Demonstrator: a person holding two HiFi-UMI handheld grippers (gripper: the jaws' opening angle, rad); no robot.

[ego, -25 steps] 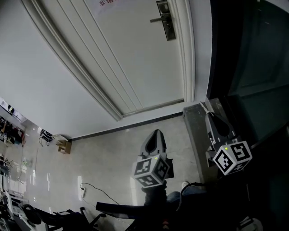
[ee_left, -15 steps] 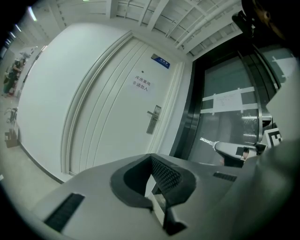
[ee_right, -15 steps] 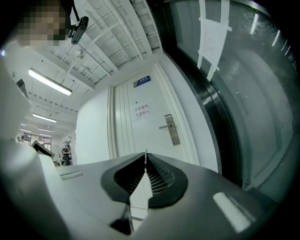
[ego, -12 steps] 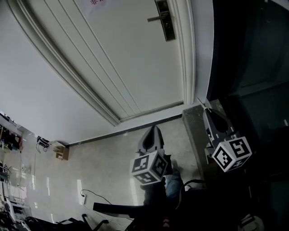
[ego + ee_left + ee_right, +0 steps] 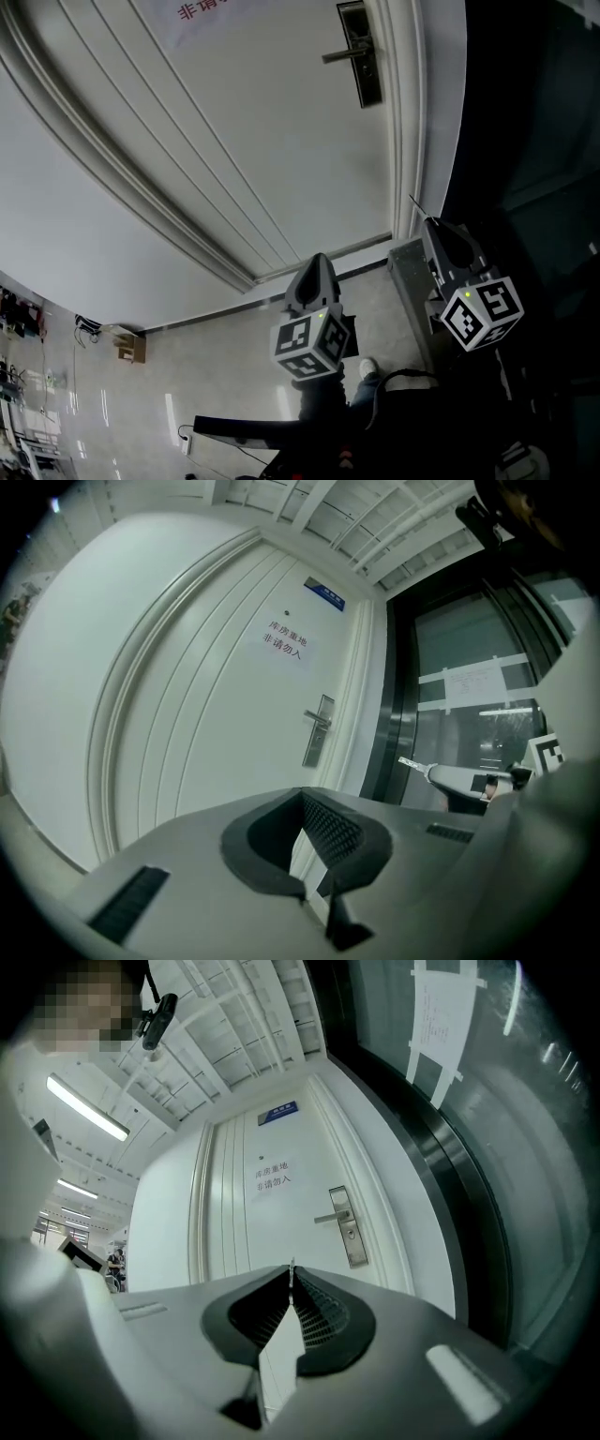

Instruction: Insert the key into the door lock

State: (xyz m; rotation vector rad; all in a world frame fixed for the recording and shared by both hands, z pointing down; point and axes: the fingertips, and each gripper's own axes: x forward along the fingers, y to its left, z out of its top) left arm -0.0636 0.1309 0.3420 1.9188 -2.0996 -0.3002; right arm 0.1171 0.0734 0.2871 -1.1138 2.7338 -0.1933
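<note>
Two grippers, one key, one lock
Our right gripper (image 5: 430, 226) pinches the single key (image 5: 411, 763), tip poking out ahead; the door lock (image 5: 368, 67) sits well beyond its jaws. Left gripper (image 5: 319, 259) is closed, empty.

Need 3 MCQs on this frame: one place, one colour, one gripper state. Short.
1. Relative to the lever handle, the keyhole on the lock plate sits:
A above
B below
C off the plate

2. The door is:
A white
B brown
C green

3. The right gripper is:
A open and empty
B shut on the key
C shut on the lever handle

Answers:
1 B: the right gripper view shows the keyhole under the lever, on the same plate.
2 A: the door panel reads white in all views.
3 B: its jaws meet on the key, whose tip pokes out ahead, short of the door.
</note>
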